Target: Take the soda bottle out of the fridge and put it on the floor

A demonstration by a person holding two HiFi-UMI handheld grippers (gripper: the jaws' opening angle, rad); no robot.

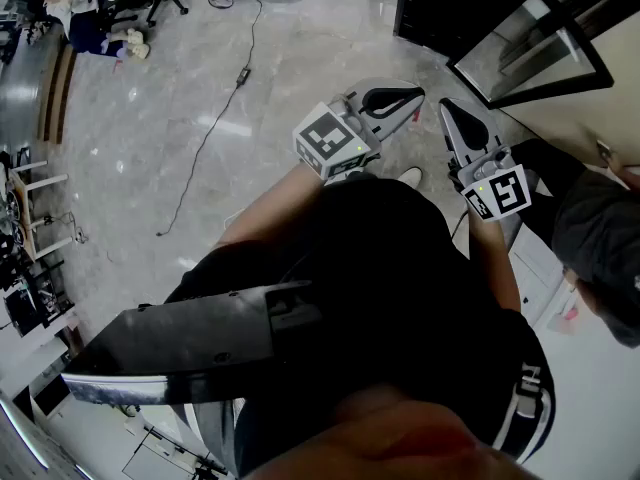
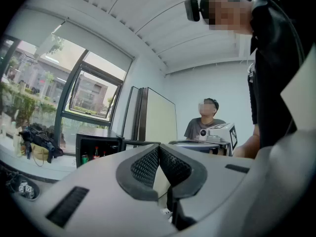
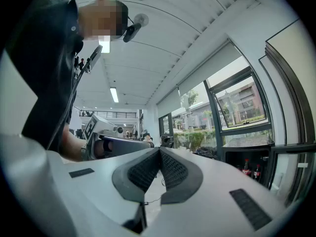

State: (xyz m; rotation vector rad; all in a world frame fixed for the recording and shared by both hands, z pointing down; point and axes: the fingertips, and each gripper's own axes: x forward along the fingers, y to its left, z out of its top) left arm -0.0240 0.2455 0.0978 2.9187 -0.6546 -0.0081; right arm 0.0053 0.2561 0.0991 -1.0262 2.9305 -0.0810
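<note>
The small black fridge (image 1: 428,10) stands open on the floor ahead, its glass door (image 1: 532,46) swung to the right. Inside, in the right gripper view, two dark soda bottles (image 3: 246,167) with red caps stand on a shelf. The left gripper view shows the same fridge (image 2: 101,141) with a bottle (image 2: 96,153) and a green can (image 2: 84,158). My left gripper (image 1: 414,95) and right gripper (image 1: 447,109) are held level side by side, well short of the fridge. Both are shut with nothing between the pads: left (image 2: 159,148), right (image 3: 159,151).
A person in a grey shirt (image 2: 207,118) sits to my right, close to the fridge door. A black cable (image 1: 215,118) trails across the marble floor on the left. Office chairs and bags (image 1: 95,13) lie at the far left. Large windows (image 3: 237,110) run behind the fridge.
</note>
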